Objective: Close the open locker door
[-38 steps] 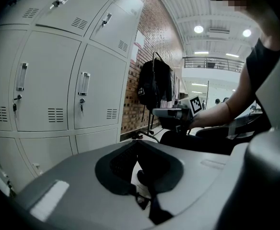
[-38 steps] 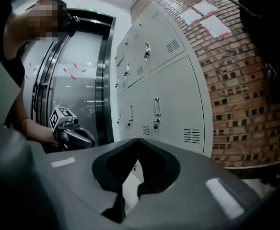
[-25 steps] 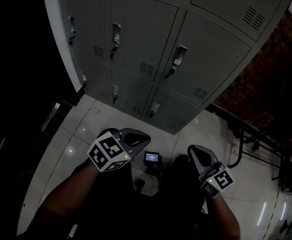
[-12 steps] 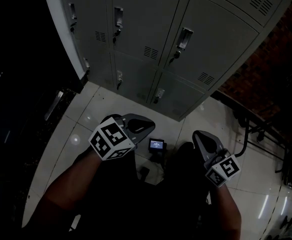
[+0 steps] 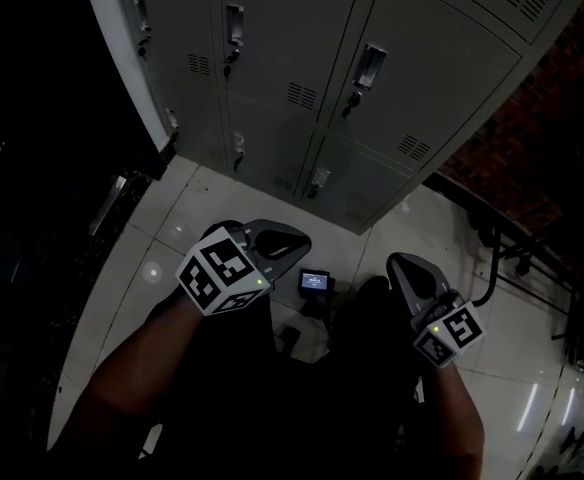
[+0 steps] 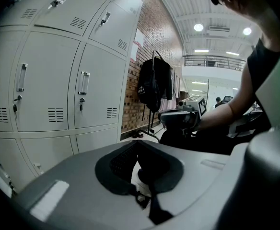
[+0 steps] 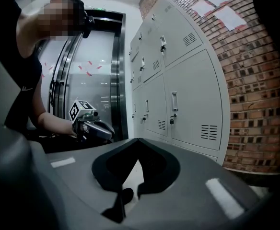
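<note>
A bank of grey metal lockers (image 5: 302, 58) fills the top of the head view, and every door I can see lies flush, each with its handle (image 5: 368, 68) upright. My left gripper (image 5: 294, 238) is held low over the tiled floor, well short of the lockers, jaws shut and empty. My right gripper (image 5: 404, 265) hangs beside it at the same height, also shut on nothing. The left gripper view looks past its closed jaws (image 6: 136, 143) at the locker fronts (image 6: 49, 95). In the right gripper view the lockers (image 7: 188, 99) stand to the right of its closed jaws (image 7: 139, 140).
A small device with a lit screen (image 5: 315, 282) lies on the glossy floor between the grippers. A brick wall (image 5: 542, 158) and a metal rack (image 5: 492, 268) stand right of the lockers. A black bag (image 6: 152, 87) hangs on that rack. A dark-framed glass door (image 7: 116, 75) is left of the lockers.
The whole scene has slid slightly up in the head view. Both grippers keep the same low pose side by side and stay shut.
</note>
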A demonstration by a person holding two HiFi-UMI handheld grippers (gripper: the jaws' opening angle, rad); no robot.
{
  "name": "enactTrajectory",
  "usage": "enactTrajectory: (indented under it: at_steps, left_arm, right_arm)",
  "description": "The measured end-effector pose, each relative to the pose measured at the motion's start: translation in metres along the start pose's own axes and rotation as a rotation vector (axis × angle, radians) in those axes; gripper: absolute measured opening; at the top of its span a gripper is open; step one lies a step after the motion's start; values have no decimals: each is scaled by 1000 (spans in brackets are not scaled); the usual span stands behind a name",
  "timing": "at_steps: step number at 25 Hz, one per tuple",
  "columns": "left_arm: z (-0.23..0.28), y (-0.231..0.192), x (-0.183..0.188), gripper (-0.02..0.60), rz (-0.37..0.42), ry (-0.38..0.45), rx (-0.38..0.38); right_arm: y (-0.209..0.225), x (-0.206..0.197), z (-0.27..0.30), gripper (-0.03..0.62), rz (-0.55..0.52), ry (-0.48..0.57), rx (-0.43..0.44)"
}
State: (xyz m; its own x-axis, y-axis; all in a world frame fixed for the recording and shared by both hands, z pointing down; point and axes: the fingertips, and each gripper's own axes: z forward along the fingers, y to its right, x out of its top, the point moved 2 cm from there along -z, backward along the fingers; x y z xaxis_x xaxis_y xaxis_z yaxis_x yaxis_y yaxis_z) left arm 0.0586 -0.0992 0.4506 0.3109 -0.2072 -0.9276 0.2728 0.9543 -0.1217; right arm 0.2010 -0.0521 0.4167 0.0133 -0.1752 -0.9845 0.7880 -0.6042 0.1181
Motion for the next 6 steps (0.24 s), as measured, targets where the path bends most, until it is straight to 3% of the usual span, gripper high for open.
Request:
enactTrajectory:
  at_steps: [6]
  left_arm:
    - [0,-2,1,12,6,3,3]
  right_arm:
    - [1,1,2,2,-10,6,6]
